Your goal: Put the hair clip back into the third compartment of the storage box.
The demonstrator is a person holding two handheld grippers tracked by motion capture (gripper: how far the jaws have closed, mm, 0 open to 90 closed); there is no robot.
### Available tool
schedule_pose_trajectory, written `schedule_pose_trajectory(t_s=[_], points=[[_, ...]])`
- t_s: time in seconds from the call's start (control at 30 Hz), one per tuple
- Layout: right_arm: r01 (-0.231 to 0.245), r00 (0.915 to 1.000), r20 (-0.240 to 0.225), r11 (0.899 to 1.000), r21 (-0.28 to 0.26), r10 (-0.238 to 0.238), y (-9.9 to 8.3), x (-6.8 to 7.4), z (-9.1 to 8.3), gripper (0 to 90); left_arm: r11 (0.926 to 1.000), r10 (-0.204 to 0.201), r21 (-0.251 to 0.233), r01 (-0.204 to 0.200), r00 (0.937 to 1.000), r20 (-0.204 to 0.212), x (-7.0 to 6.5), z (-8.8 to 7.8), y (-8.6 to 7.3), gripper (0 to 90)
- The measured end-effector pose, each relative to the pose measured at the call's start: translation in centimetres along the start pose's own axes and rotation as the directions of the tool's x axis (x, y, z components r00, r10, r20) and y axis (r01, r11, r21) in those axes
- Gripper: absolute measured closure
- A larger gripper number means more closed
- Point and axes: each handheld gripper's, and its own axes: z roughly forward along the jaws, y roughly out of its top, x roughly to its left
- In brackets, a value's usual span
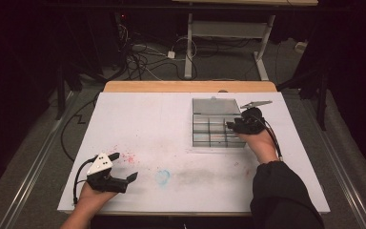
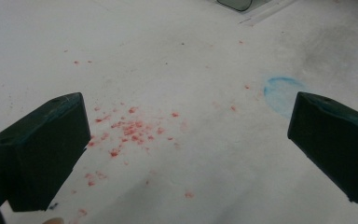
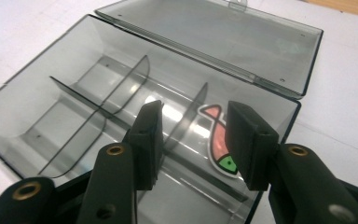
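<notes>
The clear grey plastic compartment box [image 3: 121, 93] lies with its lid open on the white counter [image 1: 171, 124]. Above its near right compartment, where a pink fish-shaped sticker [image 3: 216, 140] lies, the right hand-held gripper [image 3: 193, 140] hangs partly open, holding nothing. Well apart from the box, the left hand-held gripper [image 2: 186, 144] stands wide and empty.

White stained table [image 1: 171, 124], open clear compartment box [image 1: 209, 125] lying on it

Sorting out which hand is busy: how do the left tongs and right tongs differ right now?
The left tongs gape wide over bare, red-speckled table; the right tongs stand narrower, over the open box. Nothing lies between the left jaws; a fish sticker in the box shows between the right ones, unpinched. Both are black, two-jawed and hold nothing.
</notes>
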Motion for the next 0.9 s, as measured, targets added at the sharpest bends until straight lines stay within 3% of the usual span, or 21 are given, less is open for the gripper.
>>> schedule_pose_trajectory(t_s=[0.3,0.9], points=[[-0.007,0.9996,-0.026,1.0,-0.03,0.007,-1.6,0.7,-0.9,53.3,1.0,0.001,0.002,-0.001,1.0,-0.001,0.0,0.0,0.0,0.0],[0.023,0.9976,-0.062,0.991,-0.135,-0.032,-5.6,4.3,-3.6,17.3,1.0,-0.005,-0.002,0.005,1.0,-0.001,0.0,0.0,0.0,0.0]])
